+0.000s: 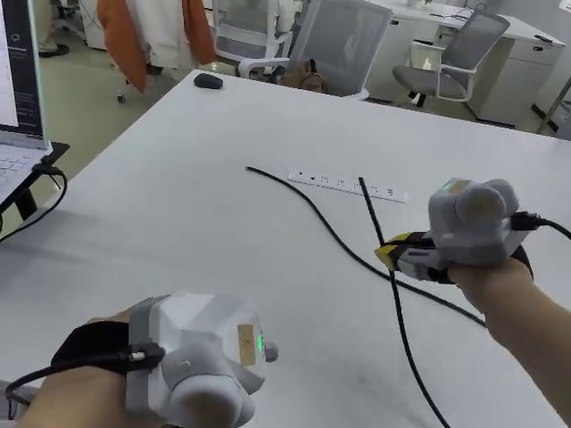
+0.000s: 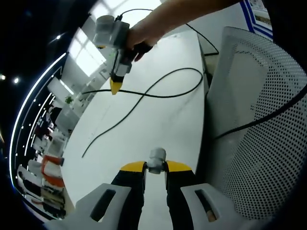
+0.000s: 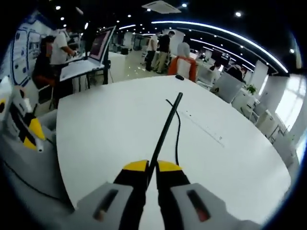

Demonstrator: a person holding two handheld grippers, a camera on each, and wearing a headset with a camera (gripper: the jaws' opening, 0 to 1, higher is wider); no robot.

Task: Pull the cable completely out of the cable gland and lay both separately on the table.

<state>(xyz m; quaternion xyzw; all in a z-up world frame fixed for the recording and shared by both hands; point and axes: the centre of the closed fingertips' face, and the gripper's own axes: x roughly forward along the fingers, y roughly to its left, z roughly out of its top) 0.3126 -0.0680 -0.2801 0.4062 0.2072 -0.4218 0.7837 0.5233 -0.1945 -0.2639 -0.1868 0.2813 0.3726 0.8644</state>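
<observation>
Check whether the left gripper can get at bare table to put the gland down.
Probably yes. The left gripper holds the gland over bare table; the cable lies farther off, by the right gripper.

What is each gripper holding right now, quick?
Left gripper: closed on the small grey fitting.
Right gripper: closed on the black cable.

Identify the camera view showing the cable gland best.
The left gripper view: the cable gland sits close and centred between the yellow tips of the left gripper. The head view shows a small grey nub; the right gripper view, too small to tell.
</observation>
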